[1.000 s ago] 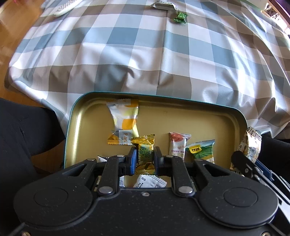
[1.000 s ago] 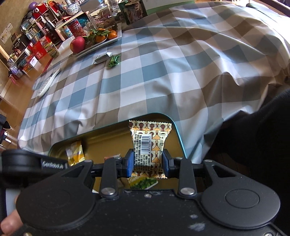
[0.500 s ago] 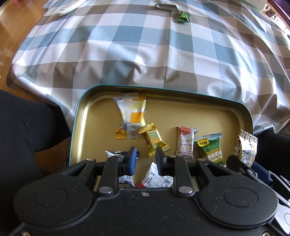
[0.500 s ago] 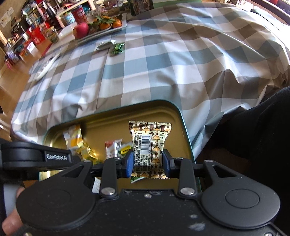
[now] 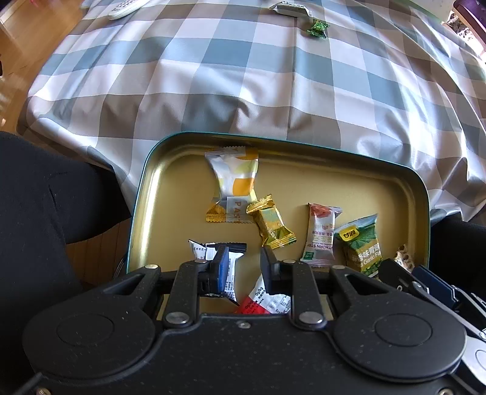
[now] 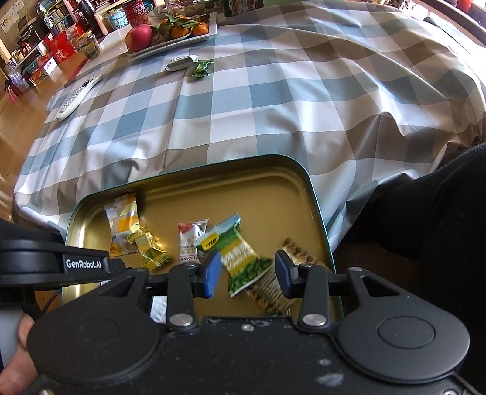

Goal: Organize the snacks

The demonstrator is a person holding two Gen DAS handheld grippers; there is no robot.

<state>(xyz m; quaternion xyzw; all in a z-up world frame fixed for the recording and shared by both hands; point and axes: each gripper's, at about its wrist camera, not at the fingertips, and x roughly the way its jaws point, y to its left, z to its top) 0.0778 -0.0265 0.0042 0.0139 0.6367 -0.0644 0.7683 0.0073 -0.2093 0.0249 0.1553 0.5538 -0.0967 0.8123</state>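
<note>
Right wrist view: remote [image 6: 77, 96] and fruit tray [image 6: 194, 39] lie beyond tin [image 6: 316, 209].

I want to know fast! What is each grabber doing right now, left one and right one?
Left gripper: jaws open, holding nothing, over the tin.
Right gripper: jaws opening, brown patterned packet let go, lying in the tin.

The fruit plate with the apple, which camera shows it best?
The right wrist view: the fruit plate sits at the table's far end with the apple and oranges in plain sight. The left wrist view stops short of it, showing only the checked cloth.
</note>
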